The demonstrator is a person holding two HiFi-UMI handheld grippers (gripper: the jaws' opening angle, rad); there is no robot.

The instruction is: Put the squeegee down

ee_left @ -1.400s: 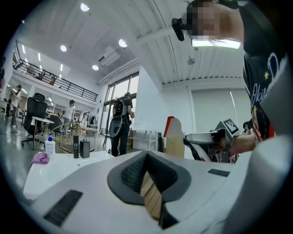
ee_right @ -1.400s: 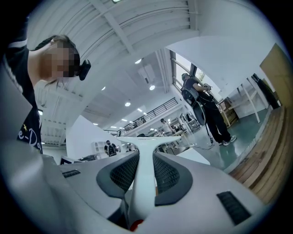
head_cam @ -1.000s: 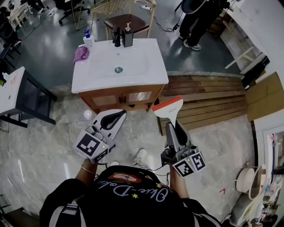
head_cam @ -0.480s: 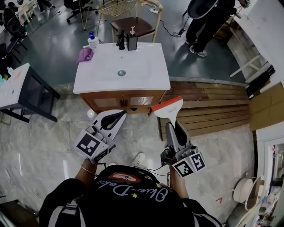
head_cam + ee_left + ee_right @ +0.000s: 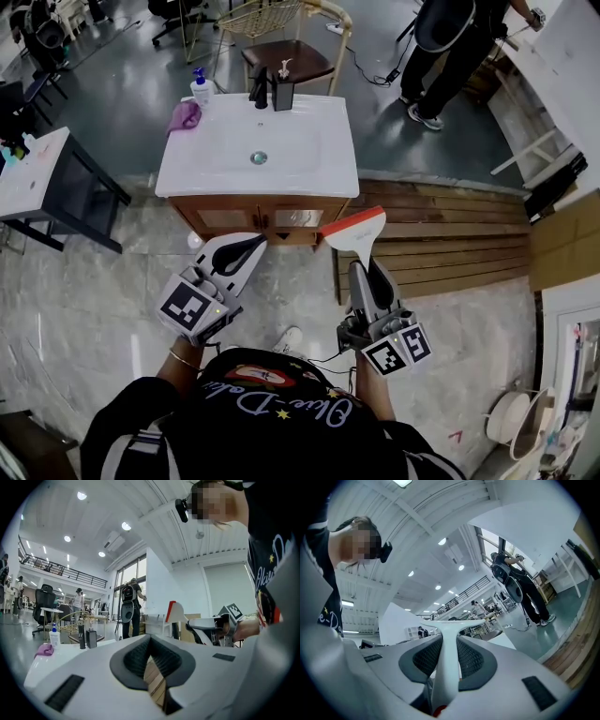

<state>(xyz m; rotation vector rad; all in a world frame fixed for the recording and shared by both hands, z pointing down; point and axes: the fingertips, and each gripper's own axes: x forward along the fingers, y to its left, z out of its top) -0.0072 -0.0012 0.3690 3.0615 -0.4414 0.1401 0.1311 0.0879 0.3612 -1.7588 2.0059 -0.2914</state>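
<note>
Squeegee first: the white plastic squeegee with the orange-red blade edge is up off the floor. Its handle is clamped between the ribbed dark pads of the right gripper, and its wide head juts out past the jaw tips. To the left of it, well apart, we see the left gripper with its jaw tips closed together on nothing. Only a sliver of wooden planking shows through the slit behind them.

Ahead of both grippers stands the white washbasin top on a wooden cabinet. Its bowl holds only a round metal drain. Beyond the bowl a black cup-shaped holder has something pale standing in it, too small for us to name. Beside it are a black tap, a clear pump bottle with a blue top and a crumpled purple cloth.

The cabinet doors are shut, so its inside is hidden. Far beyond the right gripper a person in dark clothes is cut off by the top edge.
</note>
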